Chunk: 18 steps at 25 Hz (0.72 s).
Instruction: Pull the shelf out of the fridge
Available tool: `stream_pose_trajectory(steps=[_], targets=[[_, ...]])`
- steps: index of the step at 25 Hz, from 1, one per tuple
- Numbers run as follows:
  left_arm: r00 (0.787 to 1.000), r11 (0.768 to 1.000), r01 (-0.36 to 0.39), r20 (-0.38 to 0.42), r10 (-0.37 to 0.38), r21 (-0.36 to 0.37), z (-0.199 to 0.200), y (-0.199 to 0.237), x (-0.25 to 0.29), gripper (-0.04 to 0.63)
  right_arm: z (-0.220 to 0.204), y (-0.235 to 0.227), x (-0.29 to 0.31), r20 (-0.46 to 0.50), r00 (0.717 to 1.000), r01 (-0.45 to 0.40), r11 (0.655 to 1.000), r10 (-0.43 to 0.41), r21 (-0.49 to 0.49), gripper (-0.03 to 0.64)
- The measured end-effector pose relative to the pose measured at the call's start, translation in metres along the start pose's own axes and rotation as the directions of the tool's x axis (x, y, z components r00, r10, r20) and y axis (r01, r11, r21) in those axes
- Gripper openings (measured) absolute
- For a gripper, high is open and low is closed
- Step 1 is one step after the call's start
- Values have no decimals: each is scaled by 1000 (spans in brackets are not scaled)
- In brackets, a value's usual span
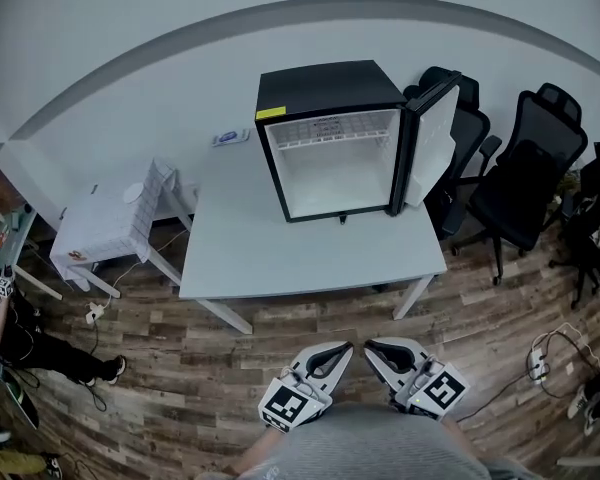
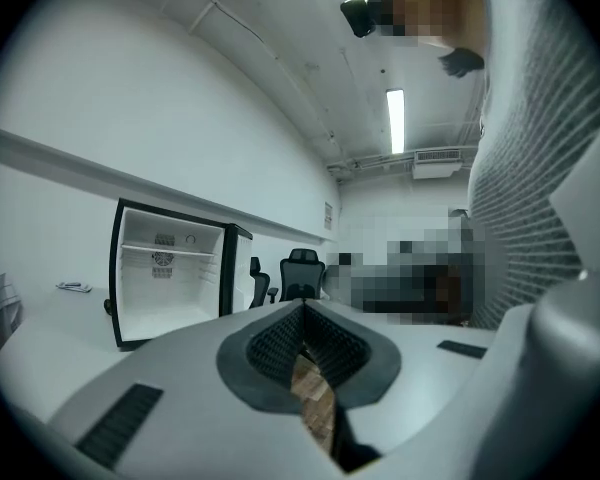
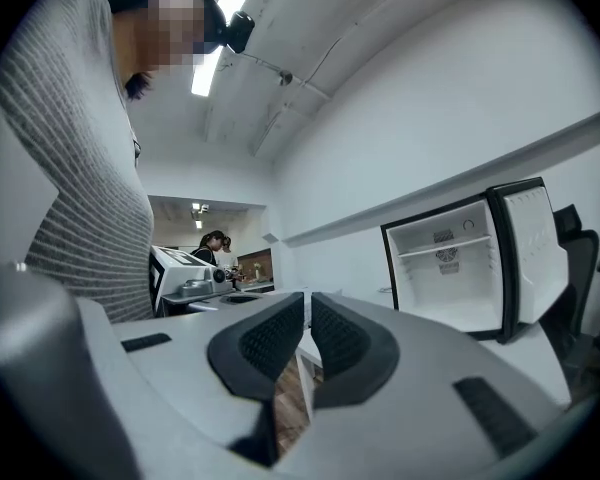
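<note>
Head view: mini fridge (image 1: 330, 138) stands at the back of the white tabletop (image 1: 280, 258), door (image 1: 435, 138) swung wide to its right. The shelf (image 1: 332, 131) sits in its slot high in the cavity, fully in. Below it the compartment is bare white; nothing stored that I can see. Left gripper (image 1: 346, 347) and right gripper (image 1: 371, 347) are held low against the person's body, over the wood floor, well apart from tabletop and fridge. Office chairs (image 1: 525, 168) stand to the right of the door.

Left gripper view: fingers (image 2: 270, 343) are pressed together at the tips, nothing between them, only floor showing through the slot behind. Fridge (image 2: 170, 268) is far off to the left, with the shelf (image 2: 170, 252) a thin level line across the upper part and its liner empty underneath.

Right gripper view: fingers (image 3: 265, 343) are closed to a hairline slit, holding nothing. Fridge (image 3: 455, 268) is far to the right, shelf (image 3: 445, 249) in place, floor of the cavity bare. Door lining shows no contents from here.

Judgement: this is the approach step, and the pull has not begun. Next move calls for crossing to the tabletop edge, parting the fingers of at least one gripper, and lining them up level with the shelf's front edge. Then clamp and draw straight out, keeping clear of the door on the right
</note>
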<state>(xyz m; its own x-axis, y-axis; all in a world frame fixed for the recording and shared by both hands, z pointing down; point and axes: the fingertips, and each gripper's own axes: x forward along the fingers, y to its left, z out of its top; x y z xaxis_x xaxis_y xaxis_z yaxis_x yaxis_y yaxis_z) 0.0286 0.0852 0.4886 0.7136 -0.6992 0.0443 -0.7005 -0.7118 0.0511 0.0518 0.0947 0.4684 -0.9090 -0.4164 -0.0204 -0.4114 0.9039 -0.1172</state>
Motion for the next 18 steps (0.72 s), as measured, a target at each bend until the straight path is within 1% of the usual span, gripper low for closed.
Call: stream_pose_trajectory(steps=[8, 12, 18], targets=[[1000, 1000, 6, -12, -7, -27, 10, 89, -1, 11, 8, -31, 82, -11, 1000, 17, 1000, -17, -6, 14], [1000, 1000, 2, 0, -2, -19, 8, 131, -11, 11, 4, -36, 121, -11, 1000, 18, 1000, -18, -12, 14], [1000, 999, 16, -18, -16, -31, 3, 169, -14, 11, 1, -45, 158, -8, 999, 37, 999, -37, -1, 14]])
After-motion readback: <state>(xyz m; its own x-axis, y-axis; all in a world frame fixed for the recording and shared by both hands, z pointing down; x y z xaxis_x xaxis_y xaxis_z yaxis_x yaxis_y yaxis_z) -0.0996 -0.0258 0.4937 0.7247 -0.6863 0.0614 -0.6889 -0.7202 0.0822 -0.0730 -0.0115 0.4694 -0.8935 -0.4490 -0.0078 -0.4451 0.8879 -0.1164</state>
